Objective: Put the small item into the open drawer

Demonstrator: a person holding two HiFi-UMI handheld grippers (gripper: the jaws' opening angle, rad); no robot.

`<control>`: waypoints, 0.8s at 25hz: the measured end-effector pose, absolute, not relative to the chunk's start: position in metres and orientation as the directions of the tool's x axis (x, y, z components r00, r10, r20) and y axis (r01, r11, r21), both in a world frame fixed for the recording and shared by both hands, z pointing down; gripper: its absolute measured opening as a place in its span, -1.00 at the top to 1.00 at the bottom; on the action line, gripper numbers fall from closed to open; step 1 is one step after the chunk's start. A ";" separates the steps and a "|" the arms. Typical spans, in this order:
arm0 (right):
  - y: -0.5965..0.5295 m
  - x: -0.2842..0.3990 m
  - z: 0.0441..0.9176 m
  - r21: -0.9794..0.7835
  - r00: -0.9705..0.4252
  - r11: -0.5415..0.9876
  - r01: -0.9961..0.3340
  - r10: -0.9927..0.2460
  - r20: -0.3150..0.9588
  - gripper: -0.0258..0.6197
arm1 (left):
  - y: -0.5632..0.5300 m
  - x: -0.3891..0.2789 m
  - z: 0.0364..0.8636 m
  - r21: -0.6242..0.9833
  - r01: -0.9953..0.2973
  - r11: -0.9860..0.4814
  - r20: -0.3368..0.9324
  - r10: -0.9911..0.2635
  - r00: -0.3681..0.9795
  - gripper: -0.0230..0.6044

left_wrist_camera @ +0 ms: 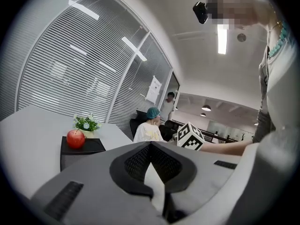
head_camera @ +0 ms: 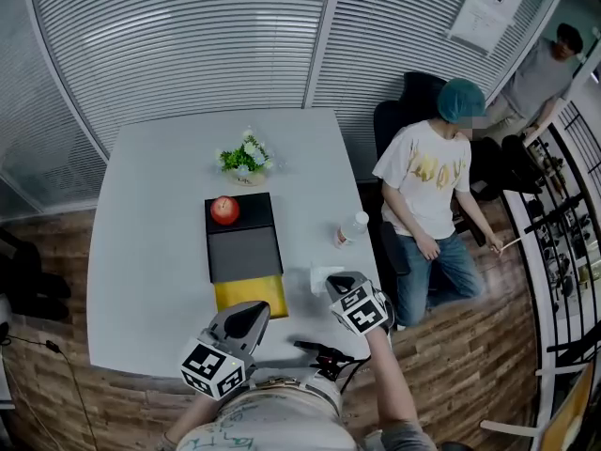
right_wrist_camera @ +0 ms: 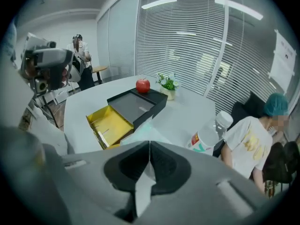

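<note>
The small item [head_camera: 321,272] – thin, pale and packet-like – is gripped at the tip of the right gripper [head_camera: 333,282], whose jaws are pressed together on it. It is held toward the near right corner of the desk [head_camera: 150,252], just right of the yellow drawer [head_camera: 249,294]. The drawer stands pulled out of the black box [head_camera: 244,242] toward the desk's near edge, and the item is not yet in it. So the pick-up is judged done; the carry across to the drawer and the release are left. The left gripper [head_camera: 255,312] is kept by the near edge with its jaws closed on nothing.

Little writing can be read. The red and teal print on the bottle [head_camera: 350,229] by the right edge is too small to be made out – likewise the sheet posted on the glass wall. The marker cubes bear only black-and-white squares.
</note>
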State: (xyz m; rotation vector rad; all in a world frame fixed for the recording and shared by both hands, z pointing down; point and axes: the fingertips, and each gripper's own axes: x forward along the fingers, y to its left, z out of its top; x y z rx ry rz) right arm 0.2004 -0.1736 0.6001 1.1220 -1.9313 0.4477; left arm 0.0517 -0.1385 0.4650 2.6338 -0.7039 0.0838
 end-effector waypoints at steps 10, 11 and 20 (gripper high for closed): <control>-0.171 0.193 0.544 0.128 -0.265 0.574 -0.809 -0.549 0.793 0.90 | -0.135 0.053 0.467 0.374 -0.487 -0.789 0.167 -0.460 0.872 0.94; -0.171 0.191 0.540 0.128 -0.269 0.579 -0.805 -0.549 0.791 0.90 | -0.135 0.053 0.467 0.374 -0.487 -0.789 0.167 -0.460 0.872 0.94; -0.171 0.184 0.529 0.135 -0.281 0.595 -0.792 -0.553 0.785 0.90 | -0.133 0.052 0.465 0.377 -0.492 -0.785 0.163 -0.466 0.869 0.94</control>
